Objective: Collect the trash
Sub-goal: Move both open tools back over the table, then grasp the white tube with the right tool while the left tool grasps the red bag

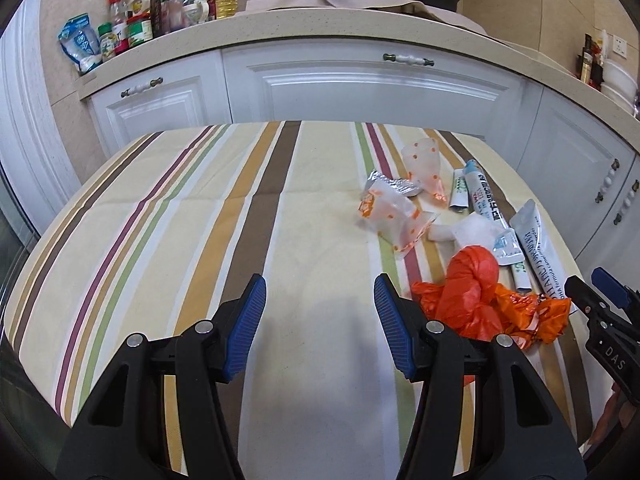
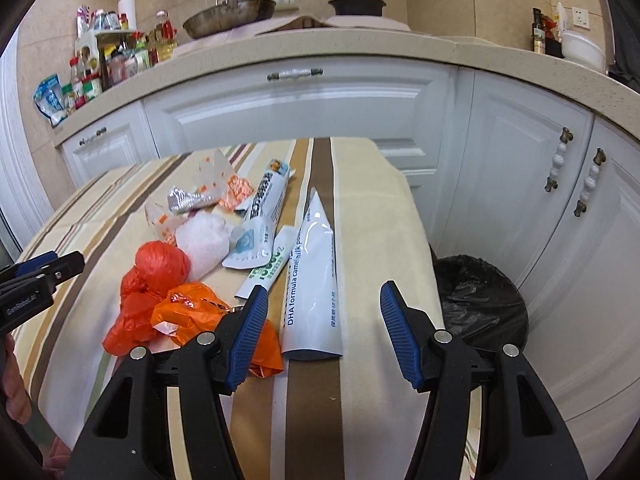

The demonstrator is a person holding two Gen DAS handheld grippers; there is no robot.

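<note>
Both of my wrist views are bright and evenly lit, with soft daylight-like light. A faint shadow lies on the striped tablecloth [image 1: 200, 208] at six o'clock, between my left gripper [image 1: 320, 300] fingers. Glossy white cabinet doors [image 2: 320, 100] carry pale glare streaks at twelve o'clock. The white pouch [image 2: 312, 272] shows small shiny highlights. Fisheye distortion bends the countertop [image 1: 320, 36] into an arc. Black vignette fills the corners. Detail softens toward the rim; the centre is sharp.
</note>
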